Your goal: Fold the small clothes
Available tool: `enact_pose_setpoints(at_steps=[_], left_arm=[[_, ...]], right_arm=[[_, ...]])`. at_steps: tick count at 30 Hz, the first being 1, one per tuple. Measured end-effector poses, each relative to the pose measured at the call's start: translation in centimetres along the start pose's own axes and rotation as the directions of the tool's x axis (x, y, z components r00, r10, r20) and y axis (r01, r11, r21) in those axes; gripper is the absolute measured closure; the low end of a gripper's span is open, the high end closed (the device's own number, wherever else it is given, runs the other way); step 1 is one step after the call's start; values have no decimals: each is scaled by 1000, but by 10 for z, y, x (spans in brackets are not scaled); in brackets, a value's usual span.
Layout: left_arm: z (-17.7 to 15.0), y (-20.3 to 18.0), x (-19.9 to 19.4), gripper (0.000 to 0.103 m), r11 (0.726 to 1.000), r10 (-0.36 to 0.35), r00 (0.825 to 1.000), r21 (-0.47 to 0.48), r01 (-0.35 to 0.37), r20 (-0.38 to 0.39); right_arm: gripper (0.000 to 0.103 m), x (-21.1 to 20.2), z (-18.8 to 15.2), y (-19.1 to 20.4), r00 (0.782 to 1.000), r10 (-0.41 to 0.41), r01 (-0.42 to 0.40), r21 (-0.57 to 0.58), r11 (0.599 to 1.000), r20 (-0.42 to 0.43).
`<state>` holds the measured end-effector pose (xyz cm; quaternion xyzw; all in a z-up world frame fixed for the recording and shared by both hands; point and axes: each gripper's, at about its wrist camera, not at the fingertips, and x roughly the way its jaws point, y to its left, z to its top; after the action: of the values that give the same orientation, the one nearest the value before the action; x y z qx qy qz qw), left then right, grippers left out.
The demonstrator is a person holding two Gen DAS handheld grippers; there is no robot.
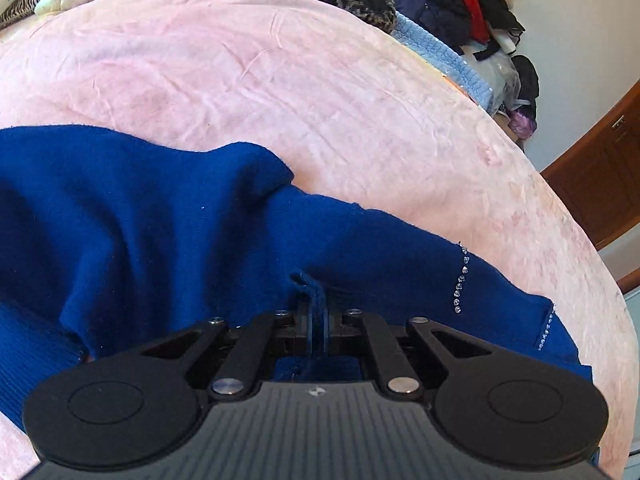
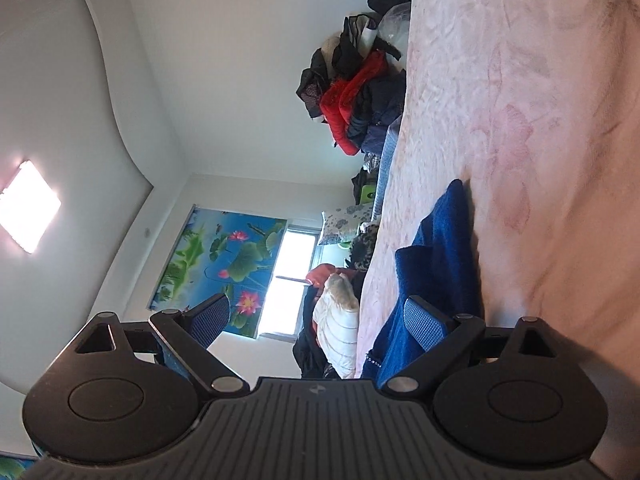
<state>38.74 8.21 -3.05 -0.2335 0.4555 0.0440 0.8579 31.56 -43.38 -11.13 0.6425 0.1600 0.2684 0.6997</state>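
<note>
Royal-blue knit garment (image 1: 160, 216) with rhinestone trim, rumpled on pink bedspread (image 1: 280, 80)

The left wrist camera looks steeply down along its gripper (image 1: 318, 320), close over a blue garment (image 1: 160, 220) on a pink blanket (image 1: 280, 80), with a clothes pile (image 1: 440, 0) along the far edge. The right wrist camera sits low beside the bed, rolled onto its side, looking about level along the blanket (image 2: 520, 120) towards a window (image 2: 292, 280) and ceiling (image 2: 60, 80). Both views share the blanket, the garment (image 2: 436, 248) and the pile (image 2: 360, 92); the right view sees the garment edge-on, close to its gripper (image 2: 316, 320).
</note>
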Motion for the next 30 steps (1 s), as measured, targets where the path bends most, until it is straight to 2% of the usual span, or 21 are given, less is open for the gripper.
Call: enact_pose_setpoints(at_steps=[6,7,8,9,11,13,14,15,18,20,21,22,23,24,25,30], left_arm=[[19,-7,-15,98,997,47,998,54,-48,31],[23,-6,-14,98,996,65,997,57,-67,35],[25,-5,-14,98,994,89,995,60,-91,37],[26,-3,-13,98,992,104,994,62,-106,37],[26,1,-11,99,992,109,994,59,-110,28],[24,5,-11,99,993,103,994,55,-105,26],[24,6,-12,99,993,101,995,54,-102,25],[24,8,-13,98,995,87,996,50,-88,20],[24,18,-16,98,1000,-23,999,8,23,-31],[22,27,-20,94,994,-99,994,-41,97,-51],[20,32,-20,87,989,-132,989,-70,128,-64],[17,36,-21,75,985,-152,986,-98,144,-71],[13,39,-21,68,982,-154,985,-118,144,-75],[9,41,-21,57,983,-143,987,-127,133,-73],[6,44,-22,53,984,-131,990,-131,122,-60],[-3,57,-22,53,974,-152,987,-175,142,-45]], right_arm=[[2,14,-4,2,996,-48,46,-32,998,-79],[4,17,-6,1,993,-72,67,-52,996,-92],[12,19,-7,1,990,-97,91,-65,994,-99],[14,19,-8,2,988,-111,104,-73,992,-103],[7,16,-9,5,993,-69,65,-57,996,-91],[0,9,-8,8,998,11,-13,-45,999,-55],[1,5,-7,8,999,29,-31,-43,999,-32],[0,3,-6,7,1000,23,-23,-33,999,-21],[0,7,-4,0,999,-12,12,6,1000,-37],[0,8,-6,2,999,-11,10,-17,1000,-48],[0,9,-6,2,998,-12,11,-21,1000,-54],[0,10,-6,2,998,-15,14,-16,1000,-59],[0,11,-6,1,998,-17,16,-12,1000,-61],[0,10,-6,0,998,-16,15,-13,1000,-61],[0,10,-6,1,998,-13,12,-14,1000,-62],[0,14,-6,3,997,-18,16,-19,1000,-79]])
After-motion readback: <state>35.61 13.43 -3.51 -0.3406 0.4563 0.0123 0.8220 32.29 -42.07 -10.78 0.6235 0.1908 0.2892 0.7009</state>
